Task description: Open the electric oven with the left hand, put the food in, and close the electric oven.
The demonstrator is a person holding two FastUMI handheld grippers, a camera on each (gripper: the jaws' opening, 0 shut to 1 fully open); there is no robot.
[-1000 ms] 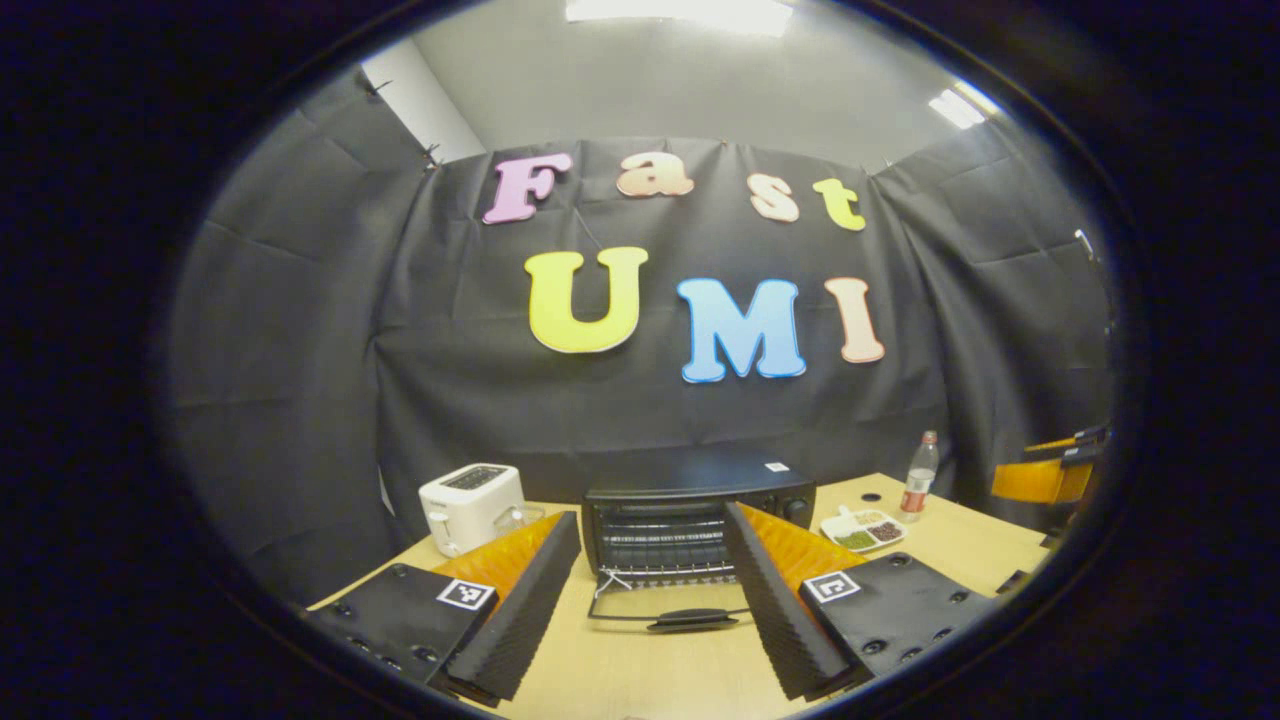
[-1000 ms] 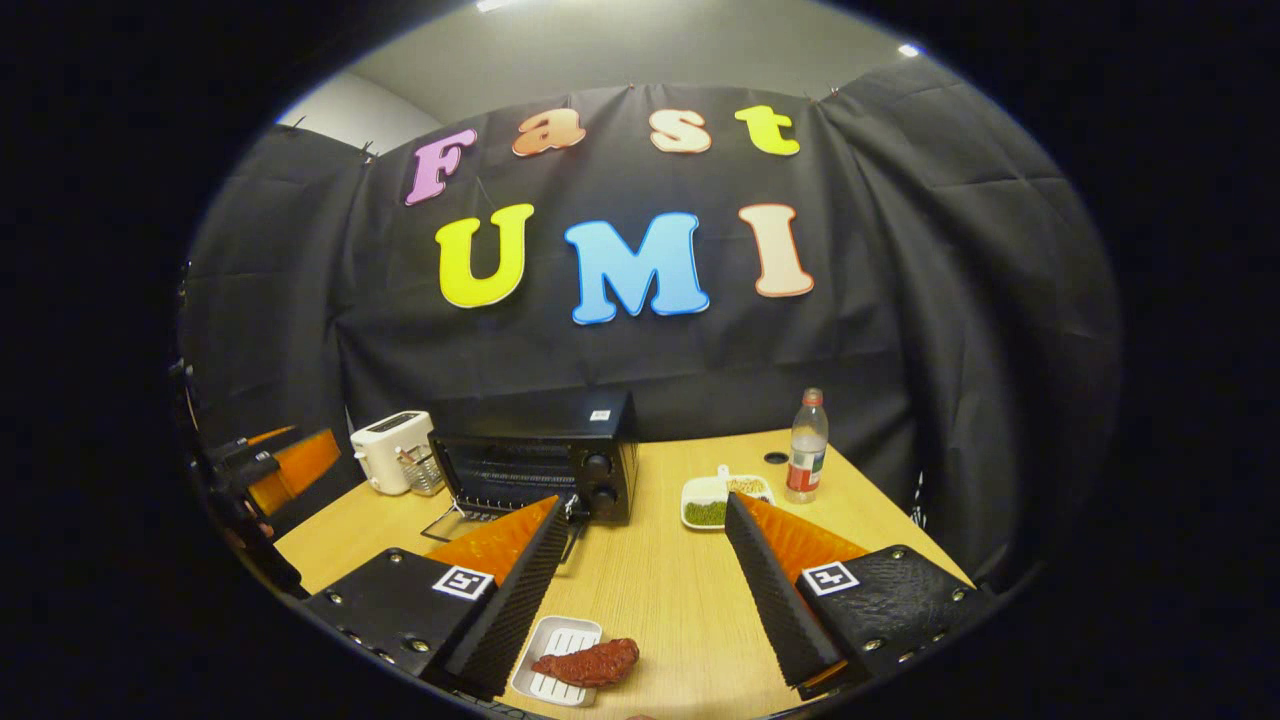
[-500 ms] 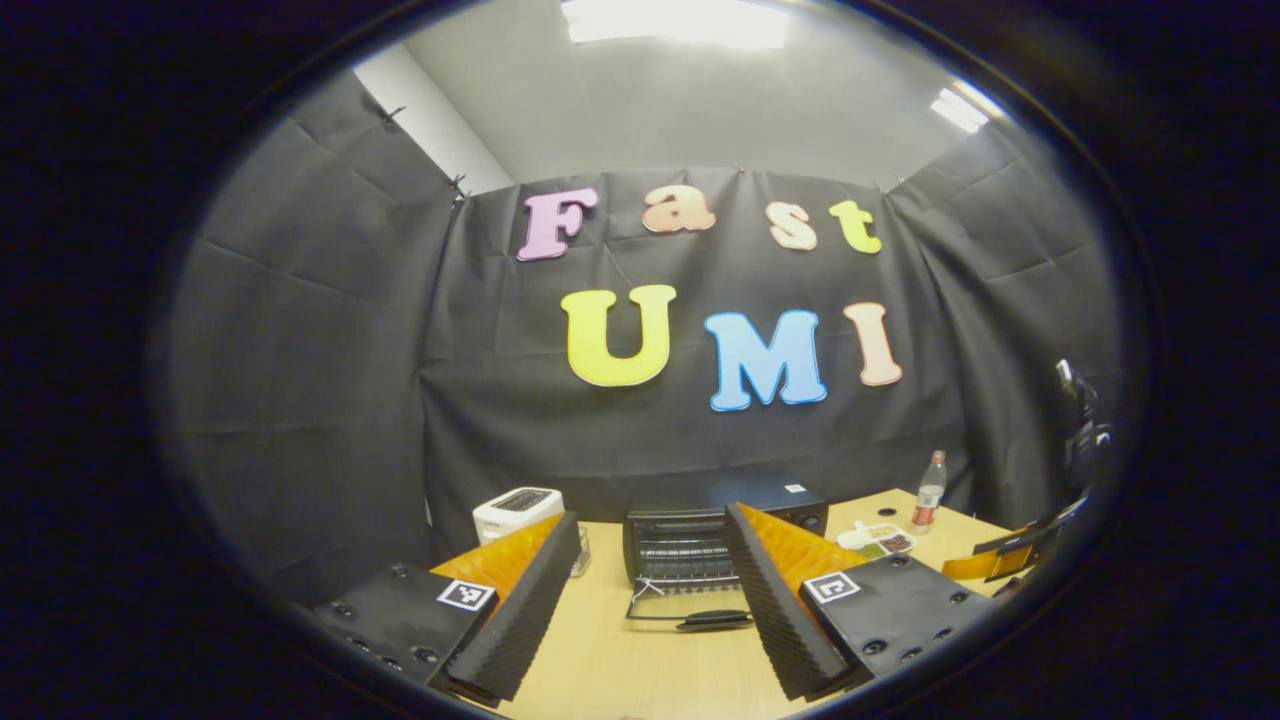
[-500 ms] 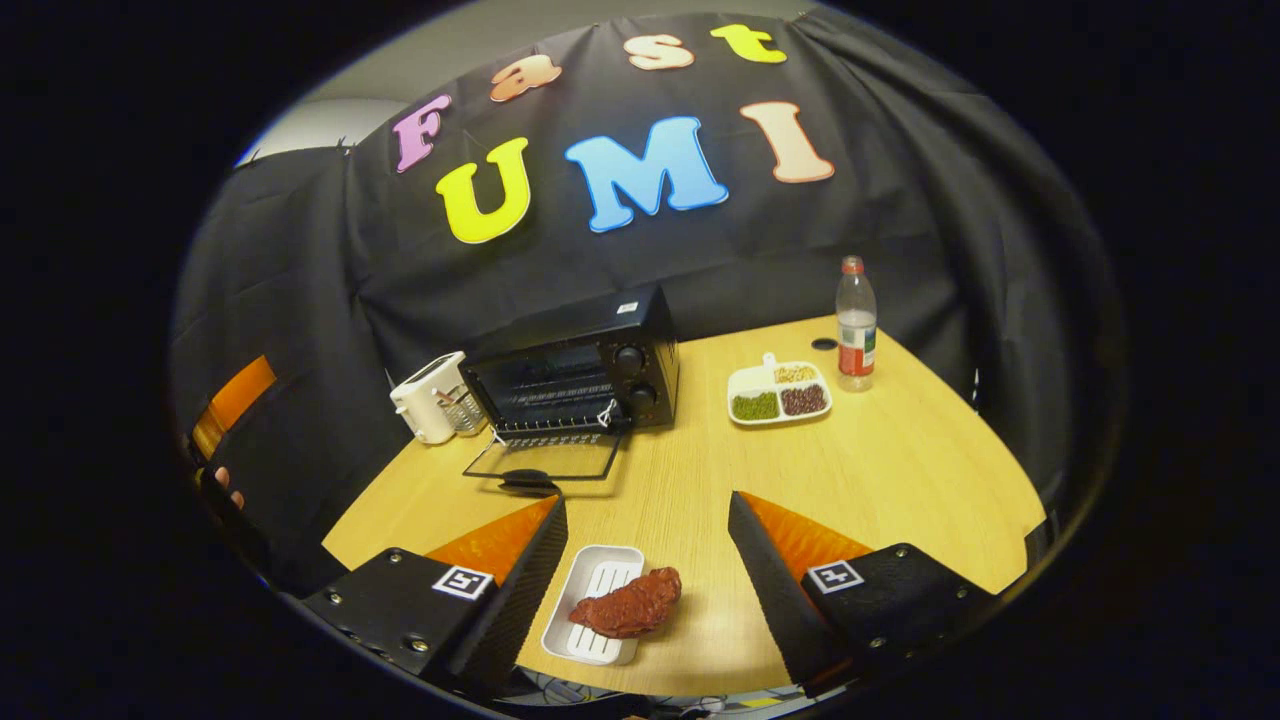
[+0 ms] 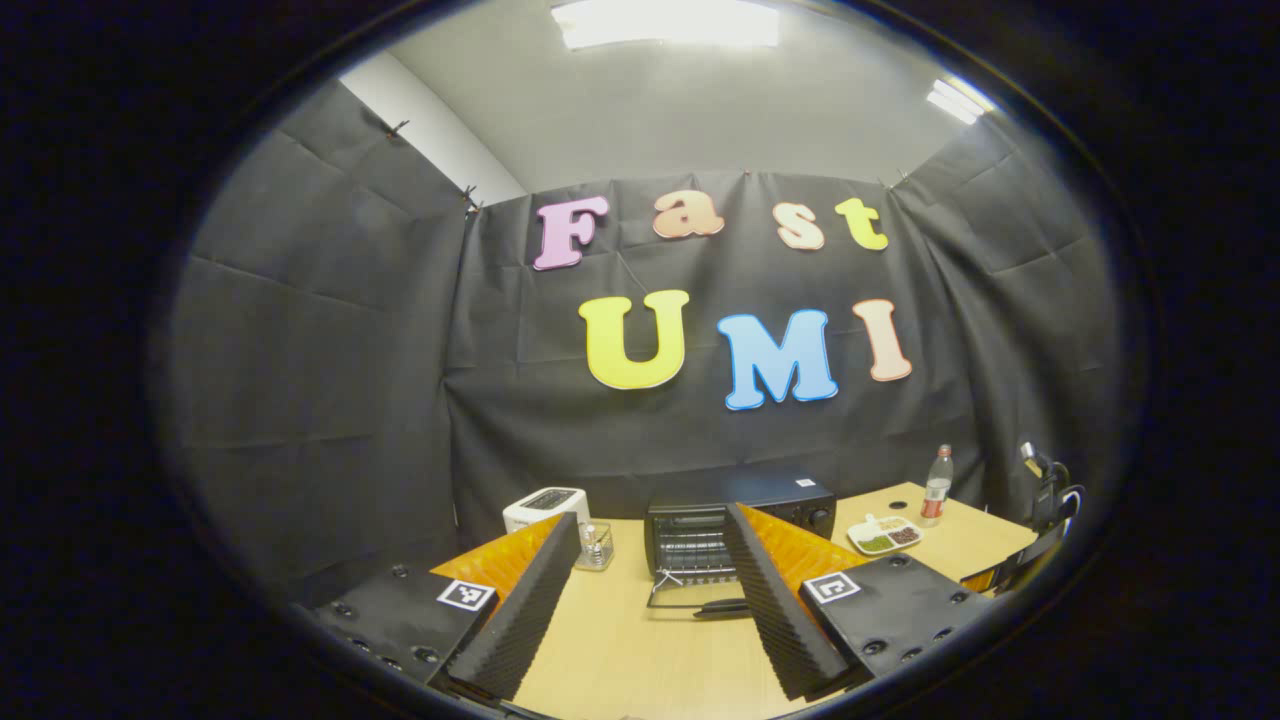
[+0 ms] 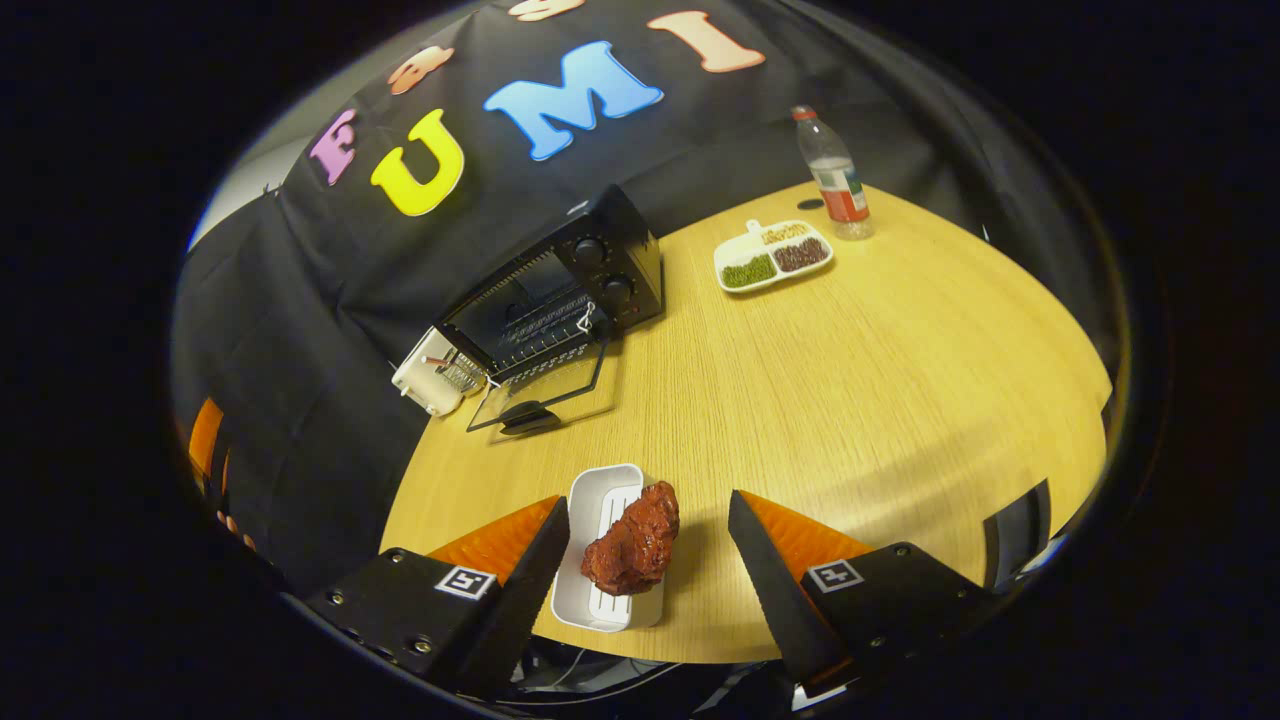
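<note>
The black electric oven [image 5: 790, 497] [image 6: 600, 270] stands at the back of the table with its glass door [image 5: 700, 600] [image 6: 545, 385] folded down flat. My left gripper [image 5: 650, 525] is open and held well back from the oven, with nothing between its fingers. A dark red piece of food [image 6: 633, 540] lies on a small white tray [image 6: 600, 495] at the table's near edge. My right gripper [image 6: 648, 502] is open and tilted down over it, one finger on each side of the tray and the food, touching neither as far as I can tell.
A white toaster [image 5: 545, 505] [image 6: 425, 372] and a small glass [image 5: 597, 545] stand left of the oven. A sectioned plate of beans [image 5: 885, 535] [image 6: 772, 258] and a bottle [image 5: 937, 485] [image 6: 832, 175] sit to its right on the wooden table [image 6: 850, 380].
My left gripper has drawn back from the open oven, which looks smaller now. My right gripper has tipped downward and come over the tray, so the food now lies between its fingers.
</note>
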